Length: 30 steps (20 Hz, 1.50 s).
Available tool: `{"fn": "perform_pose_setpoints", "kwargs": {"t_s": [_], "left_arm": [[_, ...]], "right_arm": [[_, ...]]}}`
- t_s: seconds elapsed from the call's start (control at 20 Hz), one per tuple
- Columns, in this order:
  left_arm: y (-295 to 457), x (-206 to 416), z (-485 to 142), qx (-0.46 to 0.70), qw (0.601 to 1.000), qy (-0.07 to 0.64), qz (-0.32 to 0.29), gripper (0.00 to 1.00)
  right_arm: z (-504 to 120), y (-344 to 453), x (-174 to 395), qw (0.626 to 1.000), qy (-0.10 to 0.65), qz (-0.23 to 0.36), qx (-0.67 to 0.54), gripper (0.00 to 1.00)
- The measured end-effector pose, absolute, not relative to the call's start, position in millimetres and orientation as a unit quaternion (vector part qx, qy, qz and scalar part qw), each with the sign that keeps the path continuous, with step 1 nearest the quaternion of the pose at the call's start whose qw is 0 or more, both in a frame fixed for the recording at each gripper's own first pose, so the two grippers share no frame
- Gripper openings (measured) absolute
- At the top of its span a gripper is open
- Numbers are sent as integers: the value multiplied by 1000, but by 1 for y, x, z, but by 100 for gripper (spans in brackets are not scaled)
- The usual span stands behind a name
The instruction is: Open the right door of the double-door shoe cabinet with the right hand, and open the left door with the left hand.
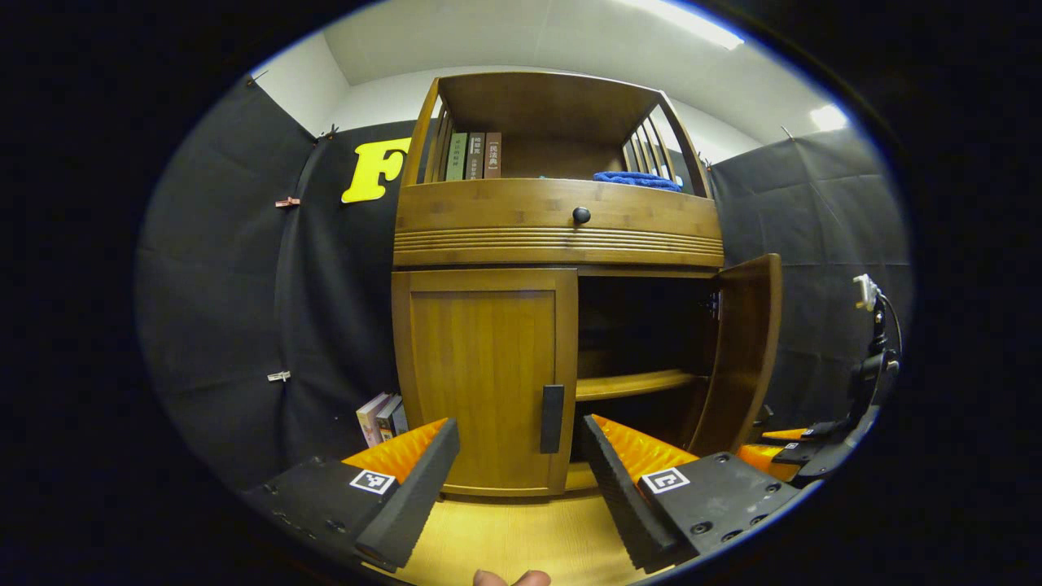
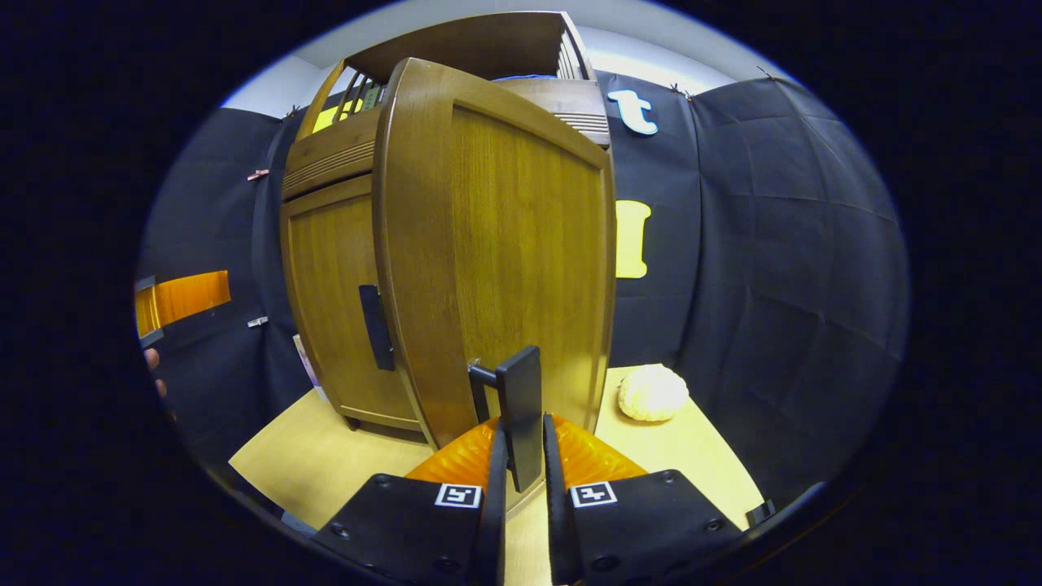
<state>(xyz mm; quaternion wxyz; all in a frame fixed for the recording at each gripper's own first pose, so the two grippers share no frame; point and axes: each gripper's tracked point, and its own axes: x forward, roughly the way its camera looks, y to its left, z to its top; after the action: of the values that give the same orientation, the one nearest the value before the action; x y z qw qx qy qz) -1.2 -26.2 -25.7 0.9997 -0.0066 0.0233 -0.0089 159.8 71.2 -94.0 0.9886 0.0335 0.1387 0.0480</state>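
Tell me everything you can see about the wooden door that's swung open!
The open right door of the brown wooden cabinet is a plain panel set in a frame, with wood grain running top to bottom. It stands swung wide out from the cabinet, hinged at its far edge. A dark upright bar handle sticks out near its free edge, and the right gripper is closed on that handle. Behind it the shelf shows.

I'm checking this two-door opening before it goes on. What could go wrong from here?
1. The right gripper pinches the right wooden door's dark bar handle near the handle's lower end, so it might slip off.
2. The left gripper is open, short of the closed left wooden door's dark handle; a skewed approach could bump the panel.
3. The open right door may swing toward the white round object.
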Motion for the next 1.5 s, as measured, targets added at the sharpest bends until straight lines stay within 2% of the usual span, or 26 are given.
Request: {"fn": "perform_pose_setpoints", "kwargs": {"t_s": [0.05, 0.65, 0.8, 0.95, 1.25, 1.5], "left_arm": [[-32, 0, -25, -10, 1000, 22, -12, 92], [-90, 16, -21, -18, 999, 37, -11, 94], [-95, 19, -21, -17, 999, 39, -3, 92], [-97, 23, -23, -15, 999, 40, 10, 94], [-108, 32, -24, -12, 999, 42, 13, 92], [-114, 38, -25, -6, 999, 42, 7, 94]], "right_arm": [[-93, 69, 162, 989, 132, 54, 33, 25], [-87, 55, 161, 983, 122, 137, 28, 25], [-87, 52, 163, 983, 118, 136, 30, 21], [-86, 48, 163, 984, 115, 127, 36, 17], [-83, 32, 174, 991, 98, 81, 44, 17], [-84, 30, 173, 991, 101, 76, 44, 17]]}}
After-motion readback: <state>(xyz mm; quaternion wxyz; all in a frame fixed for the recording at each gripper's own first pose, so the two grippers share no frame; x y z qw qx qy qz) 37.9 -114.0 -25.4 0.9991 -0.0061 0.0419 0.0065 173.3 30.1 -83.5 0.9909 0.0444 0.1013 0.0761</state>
